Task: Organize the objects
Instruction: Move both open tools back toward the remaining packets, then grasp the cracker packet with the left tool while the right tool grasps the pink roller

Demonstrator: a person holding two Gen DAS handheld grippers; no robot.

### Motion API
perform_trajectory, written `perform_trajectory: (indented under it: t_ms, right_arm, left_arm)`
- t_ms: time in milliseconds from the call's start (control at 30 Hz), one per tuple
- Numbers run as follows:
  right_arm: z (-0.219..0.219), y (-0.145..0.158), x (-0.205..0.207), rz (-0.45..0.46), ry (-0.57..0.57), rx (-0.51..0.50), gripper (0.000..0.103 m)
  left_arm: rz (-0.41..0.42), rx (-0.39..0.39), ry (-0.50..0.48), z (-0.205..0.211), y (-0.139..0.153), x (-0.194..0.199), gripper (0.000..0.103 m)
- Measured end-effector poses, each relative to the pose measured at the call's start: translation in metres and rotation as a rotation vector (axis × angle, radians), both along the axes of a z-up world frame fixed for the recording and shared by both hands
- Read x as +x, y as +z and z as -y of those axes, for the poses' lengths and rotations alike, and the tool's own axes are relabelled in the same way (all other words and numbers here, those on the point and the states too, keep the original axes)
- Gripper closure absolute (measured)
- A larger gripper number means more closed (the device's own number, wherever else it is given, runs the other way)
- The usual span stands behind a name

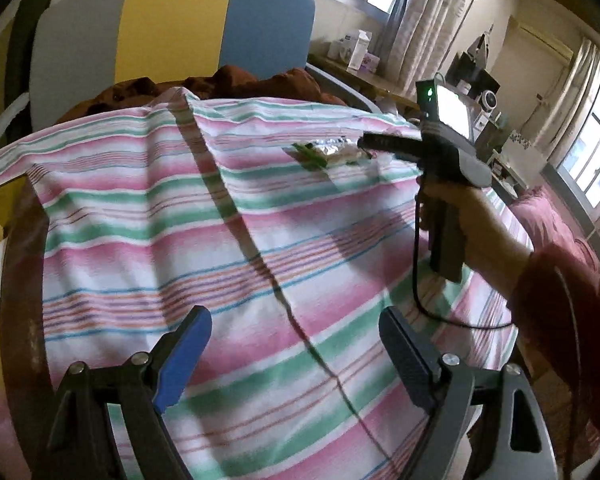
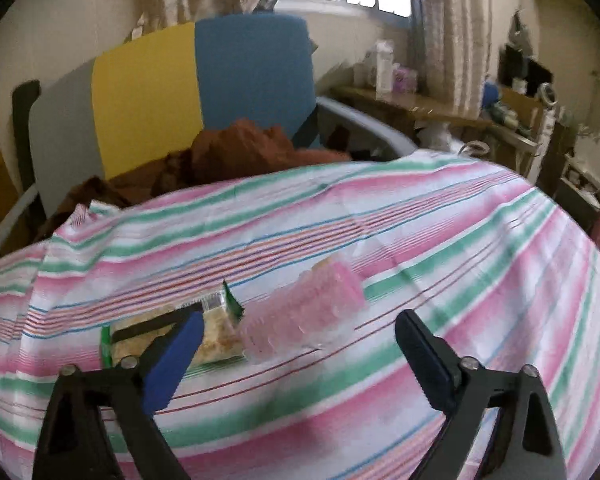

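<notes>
Both my grippers, left (image 1: pixel 296 356) and right (image 2: pixel 300 356), have jaws apart, empty. The snack (image 2: pixel 180 336) and clear pack (image 2: pixel 304 312) lie touching on the sheet (image 2: pixel 420 240); I may snag both, or pinch cloth.

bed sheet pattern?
Pink, green and white stripes on the bed sheet; clearest in the right wrist view.

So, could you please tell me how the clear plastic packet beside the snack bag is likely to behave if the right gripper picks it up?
The clear packet looks thin and see-through, so it is probably light and may crumple. Its glossy film could slip between the open right gripper. It lies flat on the striped sheet, so rolling seems unlikely.
</notes>
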State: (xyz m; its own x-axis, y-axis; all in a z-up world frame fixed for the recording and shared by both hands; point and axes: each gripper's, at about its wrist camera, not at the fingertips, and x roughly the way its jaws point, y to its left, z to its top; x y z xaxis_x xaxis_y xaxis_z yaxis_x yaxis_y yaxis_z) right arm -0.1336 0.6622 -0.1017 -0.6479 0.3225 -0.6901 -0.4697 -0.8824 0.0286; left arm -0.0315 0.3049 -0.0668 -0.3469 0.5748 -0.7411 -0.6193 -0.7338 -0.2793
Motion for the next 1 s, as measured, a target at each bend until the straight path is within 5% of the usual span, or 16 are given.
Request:
perform_trajectory:
  t_ms: [100, 200, 567, 833, 1000]
  right_arm:
    - [0.004, -0.004, 0.002, 0.003, 0.029, -0.01, 0.057]
    - [0.003, -0.003, 0.01, -0.023, 0.018, -0.018, 0.066]
    - [-0.007, -0.005, 0.075, -0.123, -0.043, -0.138, 0.07]
    - [-0.02, -0.013, 0.096, -0.183, -0.109, -0.226, 0.071]
    - [-0.027, -0.02, 0.098, -0.192, -0.127, -0.268, 0.072]
  left_arm:
    - [-0.004, 0.001, -0.003, -0.012, 0.002, -0.008, 0.016]
    - [-0.025, -0.003, -0.012, -0.03, 0.005, -0.02, 0.016]
    - [-0.13, -0.06, -0.051, -0.115, 0.007, -0.072, 0.016]
    - [-0.194, -0.181, -0.103, -0.183, -0.009, -0.118, 0.016]
    - [-0.247, -0.298, -0.223, -0.22, -0.023, -0.129, 0.016]
